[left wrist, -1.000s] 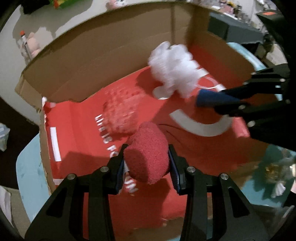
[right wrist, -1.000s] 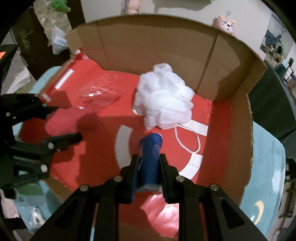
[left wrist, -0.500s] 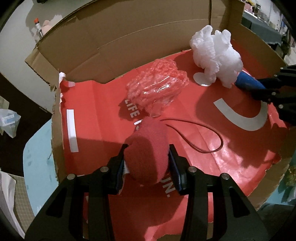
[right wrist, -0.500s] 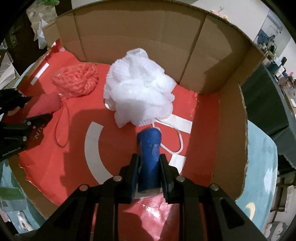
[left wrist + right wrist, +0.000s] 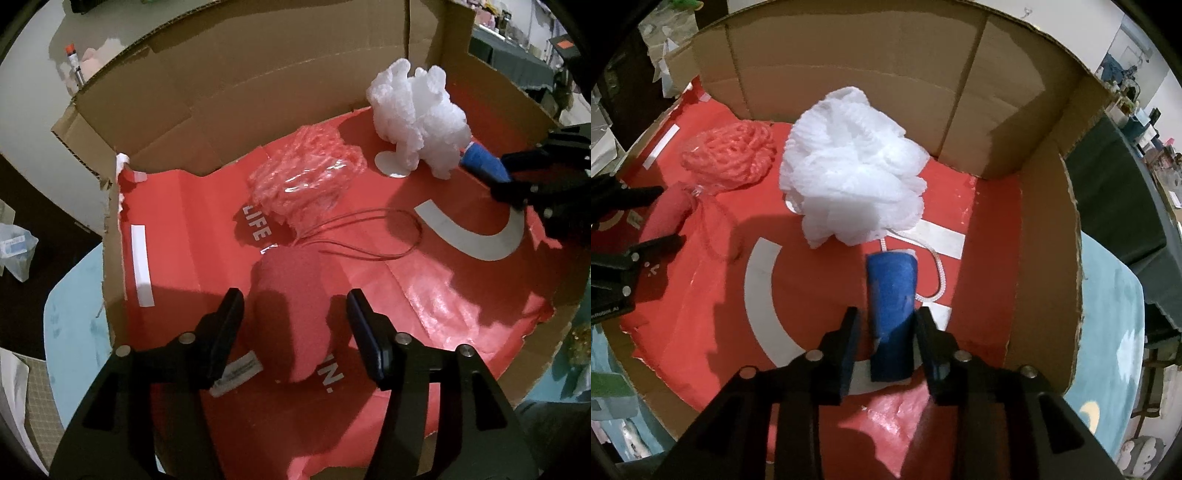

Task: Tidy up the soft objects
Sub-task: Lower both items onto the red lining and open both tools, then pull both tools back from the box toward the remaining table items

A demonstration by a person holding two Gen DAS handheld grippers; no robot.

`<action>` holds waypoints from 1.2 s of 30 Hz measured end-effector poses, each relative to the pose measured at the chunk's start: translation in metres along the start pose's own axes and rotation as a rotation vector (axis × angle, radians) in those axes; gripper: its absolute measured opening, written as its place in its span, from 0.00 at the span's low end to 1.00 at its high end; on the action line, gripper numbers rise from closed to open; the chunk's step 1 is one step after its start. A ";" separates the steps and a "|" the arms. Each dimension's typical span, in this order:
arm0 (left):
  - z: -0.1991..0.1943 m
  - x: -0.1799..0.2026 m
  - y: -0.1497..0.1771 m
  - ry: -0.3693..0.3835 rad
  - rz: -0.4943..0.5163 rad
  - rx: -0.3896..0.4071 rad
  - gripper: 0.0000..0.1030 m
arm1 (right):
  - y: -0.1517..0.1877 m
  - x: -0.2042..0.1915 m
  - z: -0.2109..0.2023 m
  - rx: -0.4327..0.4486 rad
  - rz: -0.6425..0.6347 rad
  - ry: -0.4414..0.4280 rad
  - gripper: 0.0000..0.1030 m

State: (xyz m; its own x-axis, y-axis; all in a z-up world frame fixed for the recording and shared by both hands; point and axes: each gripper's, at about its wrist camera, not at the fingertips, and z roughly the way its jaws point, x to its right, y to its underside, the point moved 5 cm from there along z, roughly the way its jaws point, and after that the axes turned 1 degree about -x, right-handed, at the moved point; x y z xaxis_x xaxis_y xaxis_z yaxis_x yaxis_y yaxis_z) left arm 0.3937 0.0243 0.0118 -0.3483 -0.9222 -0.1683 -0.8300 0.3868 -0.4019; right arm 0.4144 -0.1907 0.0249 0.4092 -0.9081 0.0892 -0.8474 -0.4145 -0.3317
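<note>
A red plush roll [image 5: 291, 306] lies on the red floor of a cardboard box [image 5: 258, 92]. My left gripper [image 5: 293, 299] straddles it, jaws opening, with a gap on each side. A blue roll [image 5: 892, 295] lies on the floor between the opening jaws of my right gripper [image 5: 886, 314]; a gap shows at the left pad, and the right pad is right beside it. Behind the blue roll sits a white mesh pouf [image 5: 849, 177] with a white cord. A pink mesh pouf [image 5: 731, 158] with a thin red loop lies beyond the red roll [image 5: 668, 214].
Tall cardboard walls [image 5: 849, 74] close the back and right side of the box; the near edge is low and torn. The box sits on a light blue surface [image 5: 74, 295]. A clear plastic bag [image 5: 14, 251] lies off to the left.
Both grippers came down closer to the box floor, then their jaws spread. The red roll and the blue roll, squeezed before, now rest on the floor with the pads drawn apart.
</note>
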 end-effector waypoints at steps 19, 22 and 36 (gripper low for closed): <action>-0.143 0.013 0.025 0.097 -0.131 0.324 0.79 | 0.025 -0.013 -0.133 0.308 0.039 -0.029 0.83; -0.172 0.022 0.038 0.109 -0.140 0.406 0.80 | 0.045 -0.018 -0.166 0.397 0.039 -0.026 0.89; -0.276 0.083 0.125 0.089 -0.185 0.730 0.96 | 0.155 -0.074 -0.279 0.771 -0.004 0.067 1.00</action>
State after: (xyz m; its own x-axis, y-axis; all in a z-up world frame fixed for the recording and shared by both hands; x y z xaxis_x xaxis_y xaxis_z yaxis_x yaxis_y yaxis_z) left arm 0.1408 -0.0042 0.1959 -0.2913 -0.9564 0.0204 -0.3898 0.0992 -0.9156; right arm 0.1586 -0.2041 0.2285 0.3697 -0.9186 0.1398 -0.3608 -0.2806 -0.8894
